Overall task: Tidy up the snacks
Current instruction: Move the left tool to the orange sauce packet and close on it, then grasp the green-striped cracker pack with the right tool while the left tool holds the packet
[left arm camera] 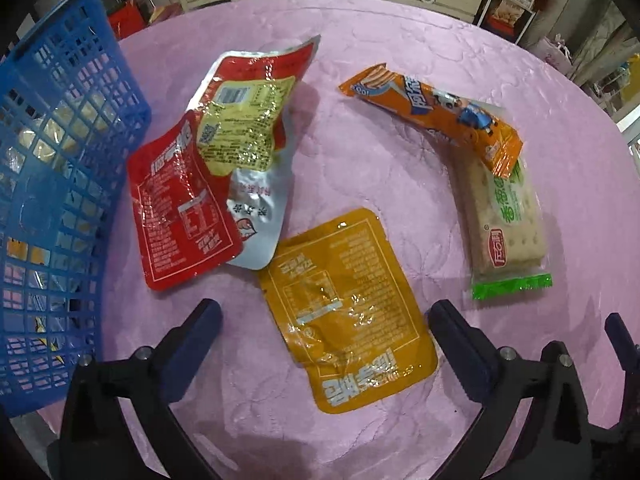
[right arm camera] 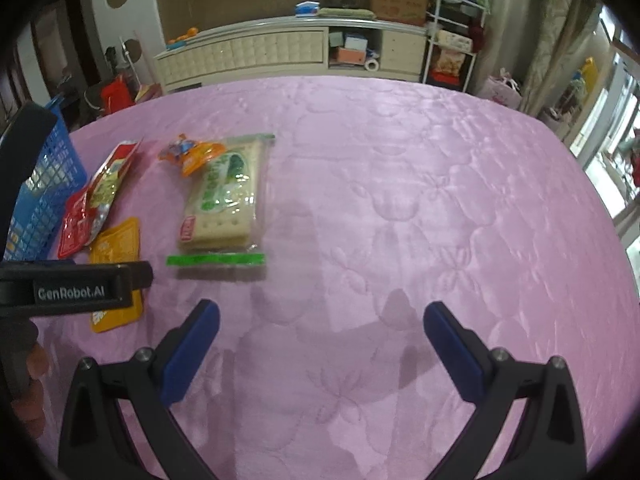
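My left gripper [left arm camera: 324, 312] hangs open over a flat yellow snack pouch [left arm camera: 344, 312] that lies on the pink cloth, between the spread fingers and untouched. Beyond it lie a red pouch [left arm camera: 180, 208] overlapping a silver pouch [left arm camera: 260, 216], with a larger red-and-yellow bag [left arm camera: 248, 112] on top. To the right, an orange wafer pack [left arm camera: 436, 116] rests across a green-ended cracker pack [left arm camera: 504, 216]. A blue mesh basket [left arm camera: 52, 184] stands at the left with snacks inside. My right gripper [right arm camera: 320, 320] is open over bare cloth, right of the cracker pack [right arm camera: 224, 208].
The pink quilted tablecloth [right arm camera: 440, 200] stretches wide to the right of the snacks. In the right wrist view the left gripper's black body [right arm camera: 76, 288] and a hand [right arm camera: 32, 380] sit at the left edge. A cream cabinet [right arm camera: 280, 52] and shelves stand beyond the table.
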